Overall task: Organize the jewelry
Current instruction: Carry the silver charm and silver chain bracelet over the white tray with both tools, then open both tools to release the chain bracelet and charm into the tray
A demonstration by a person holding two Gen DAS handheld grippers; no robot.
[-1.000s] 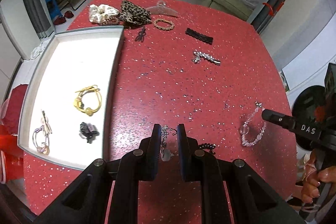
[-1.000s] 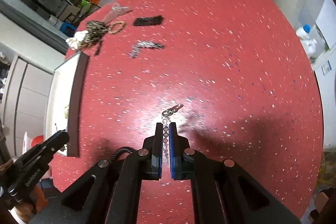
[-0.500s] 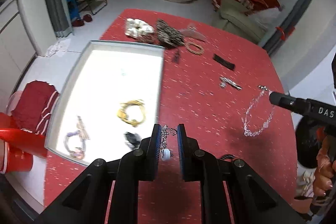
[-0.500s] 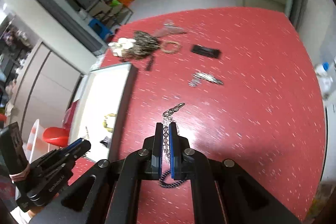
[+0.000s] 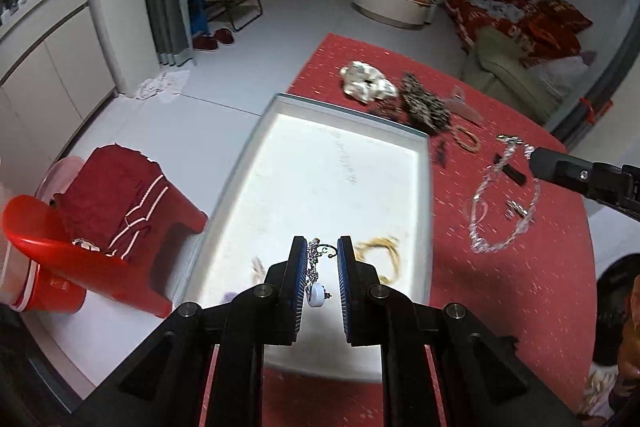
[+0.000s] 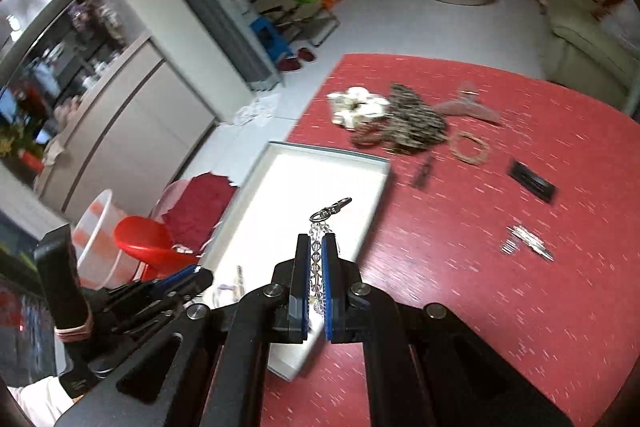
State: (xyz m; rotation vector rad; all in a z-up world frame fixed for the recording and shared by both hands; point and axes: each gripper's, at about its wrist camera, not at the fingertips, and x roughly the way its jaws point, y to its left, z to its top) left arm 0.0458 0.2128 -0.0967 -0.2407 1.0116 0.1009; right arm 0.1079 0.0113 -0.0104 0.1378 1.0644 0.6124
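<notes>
Left wrist view: left gripper (image 5: 319,269) over the near end of the white tray (image 5: 425,163); jaws stand visibly apart, yet a small silver earring (image 5: 315,279) with a white bead hangs against the left finger's pad; whether it is truly pinched cannot be told. Item judged very light, thin-wired, easily bent or dropped; best held by its chain body, not the hook. Yellow cord bracelet (image 5: 382,255) lies in the tray just beyond the fingers. Off to the right, the right gripper (image 5: 534,159) carries a clear bead chain (image 5: 486,211) dangling in a loop above the red table (image 5: 500,307).

Right wrist view: right gripper (image 6: 317,269) clamped close on the bead chain (image 6: 317,259), jaws nearly together; its metal clasp (image 6: 332,209) juts past the fingertips over the tray (image 6: 344,157). Chain judged limp, light, slippery, prone to swinging and snagging; hold mid-strand, lower slowly. Loose pieces remain on the table: scrunchies (image 6: 360,105), black clip (image 6: 532,181), silver clip (image 6: 528,247).
</notes>
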